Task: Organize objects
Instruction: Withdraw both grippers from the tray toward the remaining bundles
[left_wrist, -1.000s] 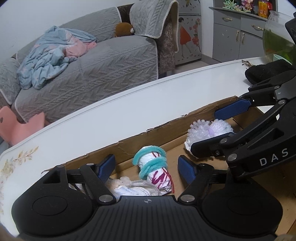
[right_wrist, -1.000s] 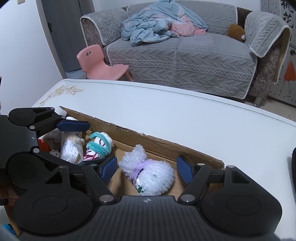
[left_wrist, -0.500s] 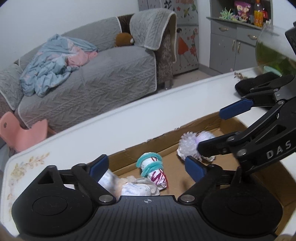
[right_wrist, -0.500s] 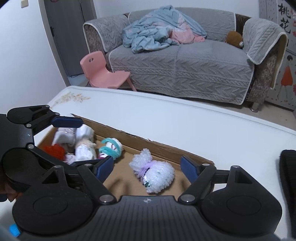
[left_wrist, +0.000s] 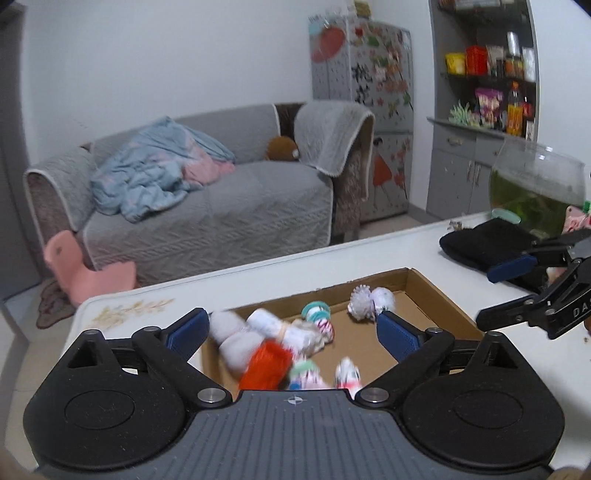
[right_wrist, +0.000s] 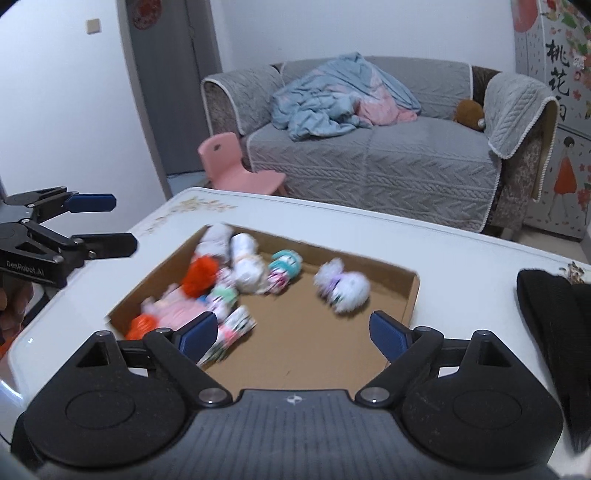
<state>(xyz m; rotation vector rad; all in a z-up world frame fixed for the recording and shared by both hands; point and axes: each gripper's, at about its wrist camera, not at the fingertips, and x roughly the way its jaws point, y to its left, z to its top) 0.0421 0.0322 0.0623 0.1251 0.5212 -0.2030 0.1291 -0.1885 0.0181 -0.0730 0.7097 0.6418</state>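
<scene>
A shallow cardboard box lies on the white table. It holds several small bundled items: a white-and-purple bubble-wrap bundle, a teal-banded roll, white rolls, an orange pompom and pink items. My left gripper is open and empty above the box's left end. My right gripper is open and empty above the box's near side. Each gripper shows in the other's view.
A black folded cloth lies on the table right of the box. A glass fishbowl stands behind it. A grey sofa, a pink child's chair and a cabinet stand beyond the table.
Both grippers have risen and drawn back from the box, so the whole box and its contents show. Both stay open and empty.
</scene>
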